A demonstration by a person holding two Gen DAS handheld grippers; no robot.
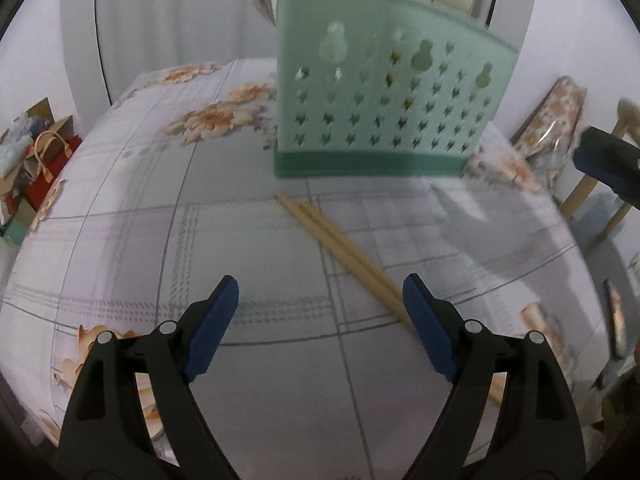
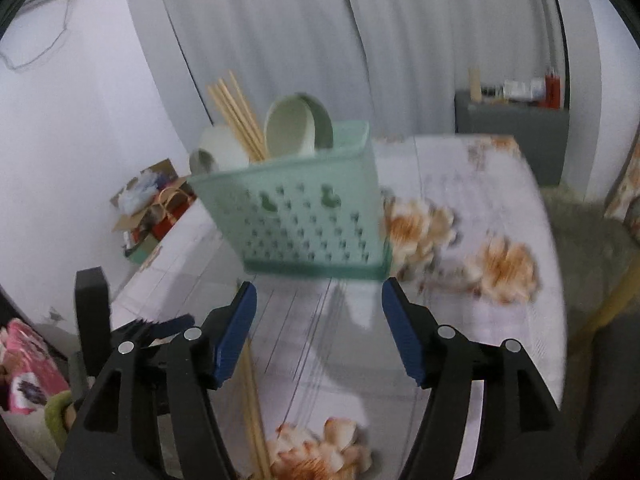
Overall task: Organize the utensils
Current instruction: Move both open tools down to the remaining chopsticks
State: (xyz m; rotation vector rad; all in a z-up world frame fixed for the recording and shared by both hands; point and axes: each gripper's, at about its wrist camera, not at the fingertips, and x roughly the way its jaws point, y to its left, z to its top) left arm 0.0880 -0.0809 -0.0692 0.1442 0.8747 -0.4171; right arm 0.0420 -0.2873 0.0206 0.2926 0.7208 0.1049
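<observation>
Chopsticks on the cloth, both tongs gaping empty

Chopsticks (image 1: 344, 258), a loose pair of pale wooden ones, lie flat on the surface (image 1: 132, 240) just in front of the green basket (image 1: 384, 96), running at a slant from near its base toward the left tongs (image 1: 320, 300). Those tongs stand wide apart, blue pads spread well clear of each other, with nothing between them but the flowered, checked cloth. The near ends of the pair pass under the right-hand pad (image 1: 428, 332) as that camera sees it; whether pad and wood touch I cannot tell.

The right tongs (image 2: 318, 308) are also parted, a little less widely, and they grip nothing. They hang over the surface in front of the basket, their tips level with its base in the blurred view. The same loose chopsticks show beside and below their left-hand pad (image 2: 236, 332), lying on the cloth and not pinched.

The basket itself is a perforated mint-green holder with a darker base, standing upright on the surface. More chopsticks (image 2: 236, 116) stand in it, fanned upward, next to pale round bowls or cups (image 2: 296, 126) that rise above its rim. From the left camera, the right tongs show as a dark blue tip at the edge, well to the right of the basket.
</observation>
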